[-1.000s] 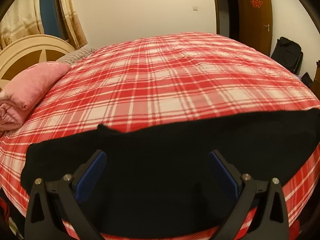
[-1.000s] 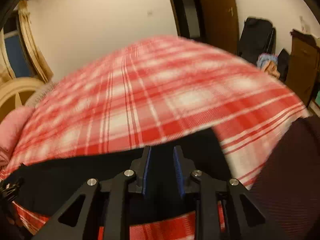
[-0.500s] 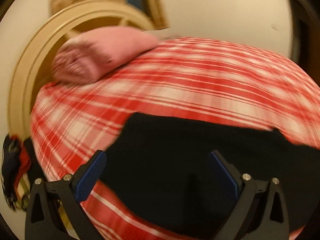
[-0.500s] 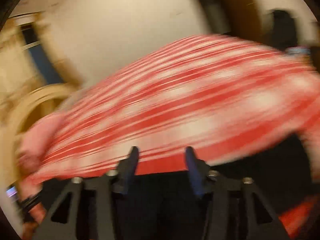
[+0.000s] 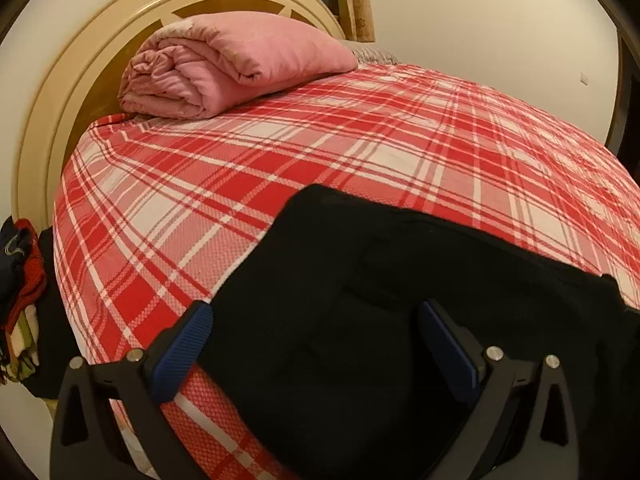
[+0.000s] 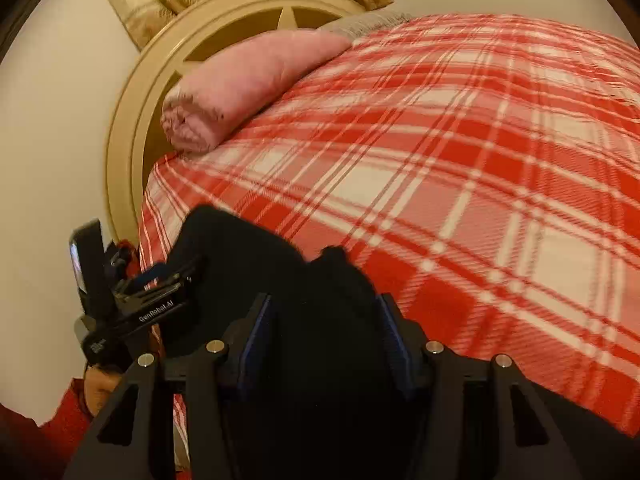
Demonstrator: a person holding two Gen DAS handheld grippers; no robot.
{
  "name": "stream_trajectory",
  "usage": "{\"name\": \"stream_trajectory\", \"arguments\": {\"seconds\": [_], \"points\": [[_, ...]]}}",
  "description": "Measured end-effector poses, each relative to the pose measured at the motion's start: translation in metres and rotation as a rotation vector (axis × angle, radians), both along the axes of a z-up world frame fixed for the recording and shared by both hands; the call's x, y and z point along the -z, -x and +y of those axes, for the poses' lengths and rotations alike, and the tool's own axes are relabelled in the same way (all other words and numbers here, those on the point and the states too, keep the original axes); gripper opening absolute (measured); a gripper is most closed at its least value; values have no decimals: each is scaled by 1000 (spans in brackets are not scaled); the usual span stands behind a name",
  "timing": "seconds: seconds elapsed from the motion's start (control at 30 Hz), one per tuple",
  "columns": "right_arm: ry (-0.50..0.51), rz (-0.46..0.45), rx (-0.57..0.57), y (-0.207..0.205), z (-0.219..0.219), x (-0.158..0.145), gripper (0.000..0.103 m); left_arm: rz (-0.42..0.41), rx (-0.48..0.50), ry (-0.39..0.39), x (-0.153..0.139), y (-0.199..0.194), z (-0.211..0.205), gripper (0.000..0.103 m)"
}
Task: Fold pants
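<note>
Low in both wrist views, black pants (image 5: pixel 360 320) lie on the red plaid bedspread (image 5: pixel 360 140), under the wide-spread left gripper (image 5: pixel 316 332) and the half-spread, just-opened right gripper (image 6: pixel 326 320), neither gripping cloth, while "GenRobot.AI" is printed on the left gripper's body at lower left.

1. The pants (image 5: pixel 360 320) lie on the bed (image 5: pixel 360 152) at its near edge.
2. A folded blanket (image 5: pixel 224 68) rests on the far end, against the headboard (image 5: pixel 60 92).
3. Clothes (image 5: pixel 20 300) hang left of the bed.
</note>
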State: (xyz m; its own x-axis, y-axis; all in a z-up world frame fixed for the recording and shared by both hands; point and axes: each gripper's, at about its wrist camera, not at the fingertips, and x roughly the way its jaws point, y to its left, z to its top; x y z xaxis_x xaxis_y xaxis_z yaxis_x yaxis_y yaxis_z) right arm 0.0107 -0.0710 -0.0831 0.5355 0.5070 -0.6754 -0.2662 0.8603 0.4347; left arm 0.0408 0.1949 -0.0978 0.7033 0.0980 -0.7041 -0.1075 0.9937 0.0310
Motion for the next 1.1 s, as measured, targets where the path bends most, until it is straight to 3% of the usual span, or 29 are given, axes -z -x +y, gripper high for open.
{"name": "stream_trajectory", "arguments": {"seconds": [0.23, 0.4, 0.5, 0.57, 0.67, 0.73, 0.8, 0.9, 1.03, 1.1], "points": [[-67, 1, -87, 5, -1, -10, 55, 2, -13, 11, 1, -1, 1, 103], [-76, 67, -199, -18, 18, 3, 56, -1, -14, 9, 1, -1, 0, 103], [-172, 87, -197, -34, 21, 10, 56, 0, -15, 4, 1, -1, 0, 103], [-175, 67, -141, -47, 19, 10, 56, 3, -13, -3, 1, -1, 0, 103], [-274, 119, -75, -66, 0, 23, 44, 2, -2, -18, 1, -2, -2, 103], [-317, 168, -47, -73, -16, 35, 6, 2, 4, -28, 1, -3, -2, 103], [-401, 222, -45, -75, -32, 42, 6, 5, 7, -30, 1, -4, -3, 103], [-322, 202, -36, -61, -47, 25, 7, 21, 15, -29, -1, -6, -2, 103], [44, 16, 216, -6, -82, -20, 11, 51, 10, -34, -2, -9, -3, 103], [49, -46, 248, 29, -97, -36, 11, 52, 1, -57, -3, -9, -7, 103]]}}
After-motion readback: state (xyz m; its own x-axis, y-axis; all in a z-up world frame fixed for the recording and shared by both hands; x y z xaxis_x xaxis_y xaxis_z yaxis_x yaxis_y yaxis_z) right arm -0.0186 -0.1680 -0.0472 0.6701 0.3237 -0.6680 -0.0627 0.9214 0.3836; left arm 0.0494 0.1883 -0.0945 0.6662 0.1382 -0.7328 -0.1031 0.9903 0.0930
